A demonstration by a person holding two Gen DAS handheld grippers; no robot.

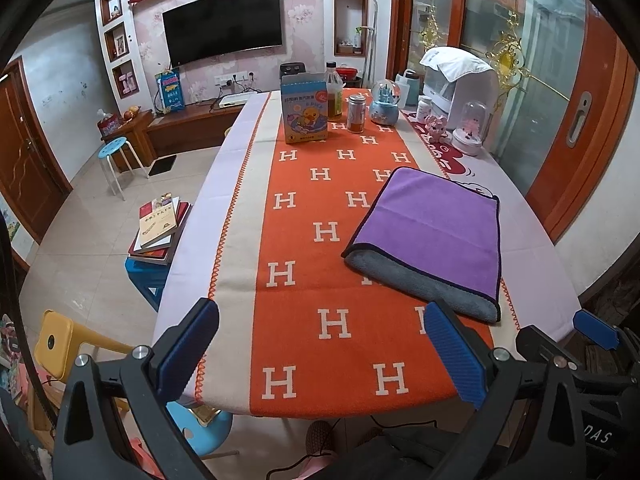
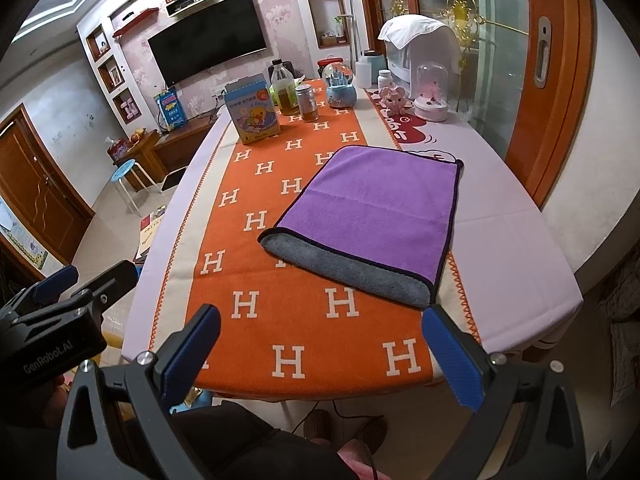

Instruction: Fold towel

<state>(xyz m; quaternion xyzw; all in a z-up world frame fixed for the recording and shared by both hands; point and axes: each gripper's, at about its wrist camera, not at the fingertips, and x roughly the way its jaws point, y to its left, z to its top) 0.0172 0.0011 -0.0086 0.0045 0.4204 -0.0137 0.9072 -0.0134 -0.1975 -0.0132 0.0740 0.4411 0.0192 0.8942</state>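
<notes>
- The left gripper (image 1: 320, 344) and the right gripper (image 2: 320, 344) hover at the near table edge, jaws wide open, holding nothing.
- Risk: pinching only the upper layer at the near edge could peel the fold apart; a deep grip could catch the orange runner with white H letters (image 2: 288, 312) and drag it.
- The purple microfibre towel with grey underside and dark trim (image 2: 372, 208) lies flat at 1 o'clock, already folded once, grey lower layer showing.
- Far at 12 o'clock, the blue duck-printed carton (image 2: 252, 114) stands well apart.
</notes>
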